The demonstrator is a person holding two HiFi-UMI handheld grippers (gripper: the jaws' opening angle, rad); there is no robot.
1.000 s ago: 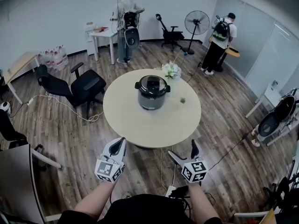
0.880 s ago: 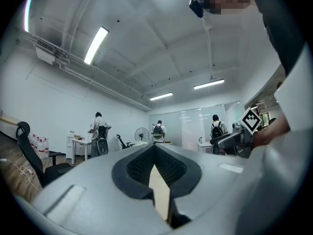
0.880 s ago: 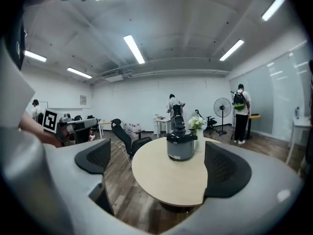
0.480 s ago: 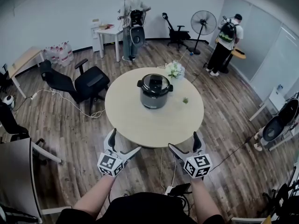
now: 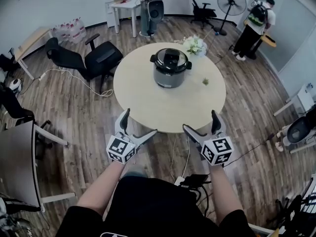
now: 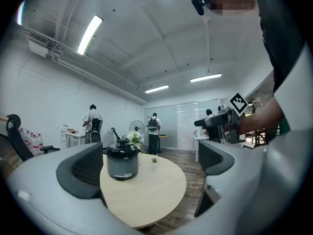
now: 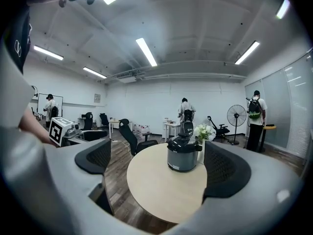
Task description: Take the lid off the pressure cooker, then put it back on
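- The pressure cooker (image 5: 170, 69) stands on the far half of the round table (image 5: 168, 110), its black lid (image 5: 171, 59) seated on top.
- Just behind it on the table is a bunch of white flowers (image 5: 194, 45); a tiny green plant (image 5: 205, 82) sits off to its right.
- The left gripper (image 5: 140, 121) hangs off the near edge of the table, over the wooden floor. Its jaws have just been opening and now stand spread wide, with nothing gripped between them.
- The right gripper (image 5: 199, 120) is level with it at the same near edge. Its jaws have also just been opening and are spread wide, and it holds nothing.
- Both grippers are well apart from the cooker, with a bare stretch of tabletop between them and the pot. Neither touches the table.
- From the head view the cooker lies ahead of the gap between the two grippers.
- In the left gripper view the cooker shows far off, close beside the left-hand jaw pad.
- In the right gripper view it shows far off near the right-hand pad.
- A black office chair (image 5: 101, 58) stands left of the table.
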